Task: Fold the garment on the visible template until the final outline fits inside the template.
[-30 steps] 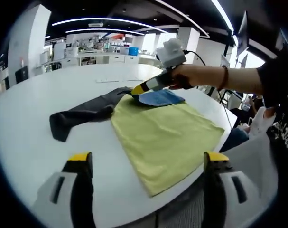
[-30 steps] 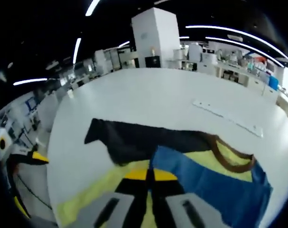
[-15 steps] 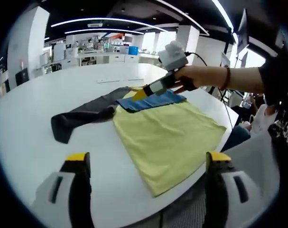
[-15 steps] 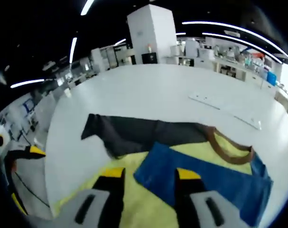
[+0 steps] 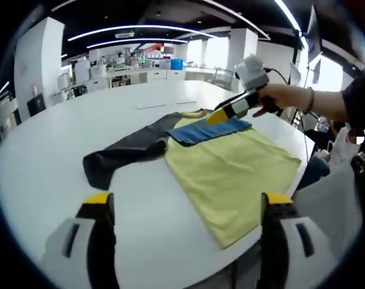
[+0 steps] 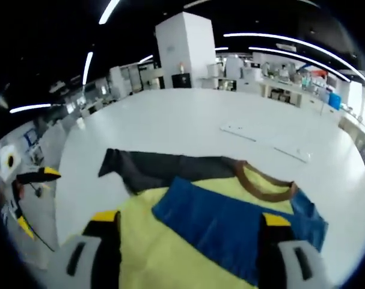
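Left gripper view. The left gripper (image 5: 185, 208) rises from six o'clock with its yellow-tipped jaws spread wide and nothing between them, hovering over the near edge of the round white table (image 5: 62, 129). The garment, a long-sleeved top with a yellow body (image 5: 233, 174), lies from the centre toward four o'clock. Its dark grey sleeve (image 5: 131, 150) runs out flat toward nine o'clock, and a blue sleeve (image 5: 209, 129) is folded across the chest near one o'clock. The right gripper (image 5: 230, 111) hangs just above that blue fold at one o'clock, held by the person's hand (image 5: 281, 99). A thin white strip (image 5: 158, 104) lies on the table beyond, at twelve o'clock.

Right gripper view. The left gripper appears at nine o'clock, well apart from the cloth. The dark grey sleeve extends from ten o'clock toward the brown ribbed collar (image 6: 263, 186) at two o'clock. The blue sleeve crosses the yellow body from the centre to four o'clock. The right gripper's own jaws rise from six o'clock, parted wide and empty, directly over the blue fold.

No template outline can be made out under the garment in either view.

Step in hand, as judged: one sleeve is folded in and let go; the dark grey sleeve is not yet folded. The next move calls for the left gripper to reach to the grey cuff, close on it, and carry it across the body.
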